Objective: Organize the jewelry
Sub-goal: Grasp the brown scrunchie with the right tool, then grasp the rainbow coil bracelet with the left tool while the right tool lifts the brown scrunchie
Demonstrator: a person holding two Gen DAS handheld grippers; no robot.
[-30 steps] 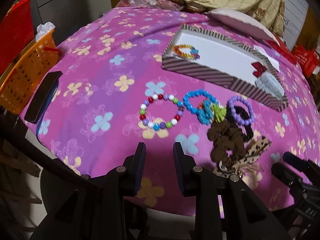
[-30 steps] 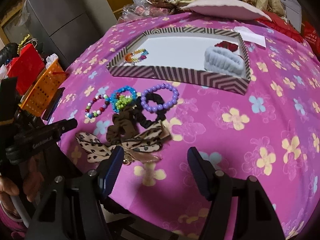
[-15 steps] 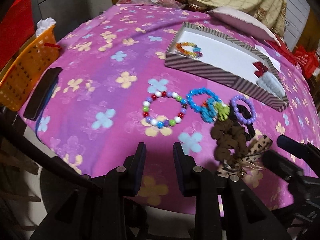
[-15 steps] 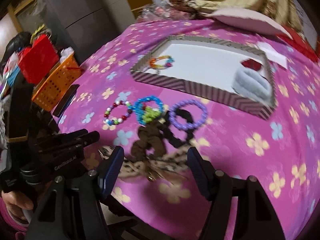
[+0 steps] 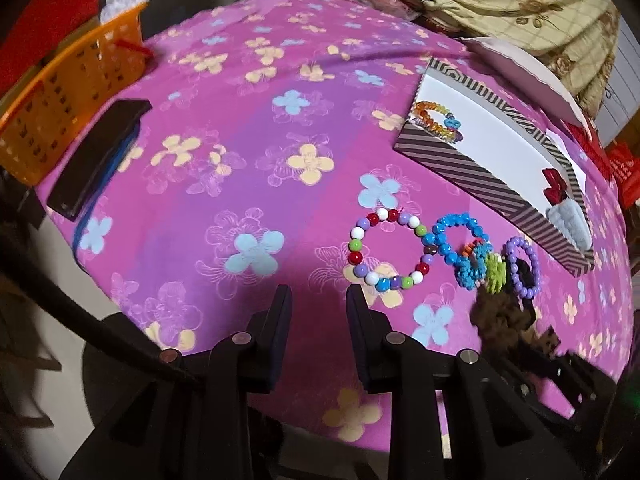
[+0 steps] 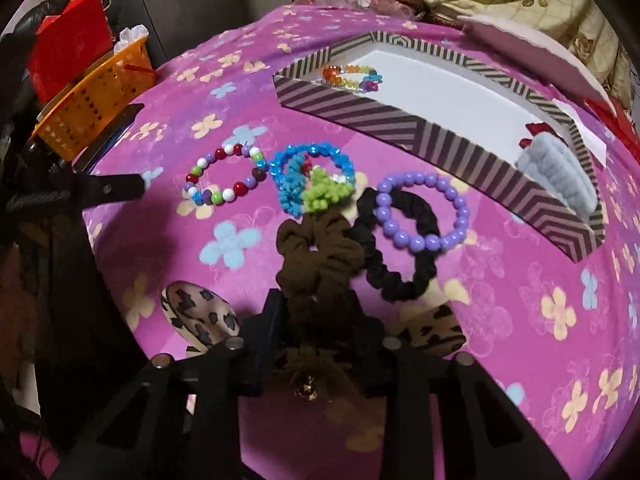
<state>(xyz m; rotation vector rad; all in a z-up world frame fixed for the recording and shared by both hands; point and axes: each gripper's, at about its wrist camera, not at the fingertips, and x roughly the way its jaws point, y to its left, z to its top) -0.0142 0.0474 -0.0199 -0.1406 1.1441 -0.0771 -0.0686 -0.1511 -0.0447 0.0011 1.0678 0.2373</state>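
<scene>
Pink flowery bedspread [image 6: 520, 280], and the right gripper [image 6: 316, 320] has just been closing, pinching the brown scrunchie [image 6: 316, 248] at lower centre. Left gripper [image 5: 318, 312] hangs unclenched, holding nothing. Only the right view shows the black scrunchie [image 6: 400, 280] clearly.

Right jaws hide the brown scrunchie's [image 6: 320, 256] lower end and the leopard bow's [image 6: 200, 316] middle.

**Jewelry spread on pink floral cloth**

Multicoloured round-bead bracelet [image 6: 224, 178] flat on the cloth, leftmost. Beside it, touching: blue bead bracelet [image 6: 312, 168] over a blue-and-green fuzzy band [image 6: 316, 194]. Lilac round-bead bracelet [image 6: 422, 210] overlapping a black fabric scrunchie [image 6: 400, 248]. Brown fabric scrunchie [image 6: 320, 256] between closing gripper pads, atop a leopard-print bow [image 6: 200, 312]. Inside the striped cardboard box [image 6: 372, 114]: rainbow bead bracelet [image 6: 352, 78], grey fuzzy band [image 6: 556, 172].
</scene>
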